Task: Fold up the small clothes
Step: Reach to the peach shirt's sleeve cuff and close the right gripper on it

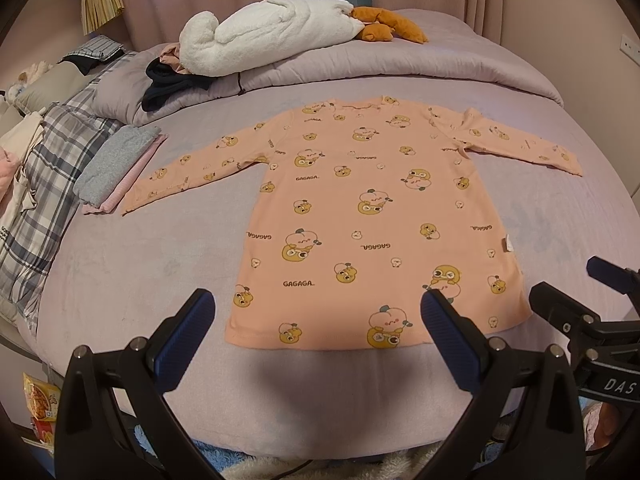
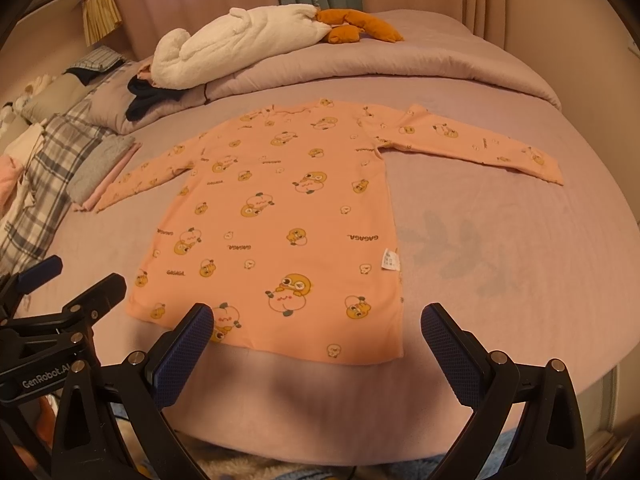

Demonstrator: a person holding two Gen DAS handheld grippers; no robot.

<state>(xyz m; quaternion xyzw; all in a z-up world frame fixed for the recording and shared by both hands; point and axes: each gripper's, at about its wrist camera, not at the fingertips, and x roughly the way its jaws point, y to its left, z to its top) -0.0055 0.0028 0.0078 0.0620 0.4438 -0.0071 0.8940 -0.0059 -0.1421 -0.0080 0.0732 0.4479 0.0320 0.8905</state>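
Both tongs, left [image 1: 316,320] and right [image 2: 316,332], gape empty before a flat, sleeves-spread peach cartoon-print shirt [image 1: 360,208].

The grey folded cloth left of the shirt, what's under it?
Under the grey folded cloth lies a pink folded garment, only its edge showing. The rest is covered, and beneath that is the bed sheet.

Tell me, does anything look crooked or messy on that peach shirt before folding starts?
Mostly no. The peach shirt lies flat with both sleeves spread. Only its care label sticks out past the side seam, and the collar area looks slightly rumpled. Both grippers are open and clear of it.
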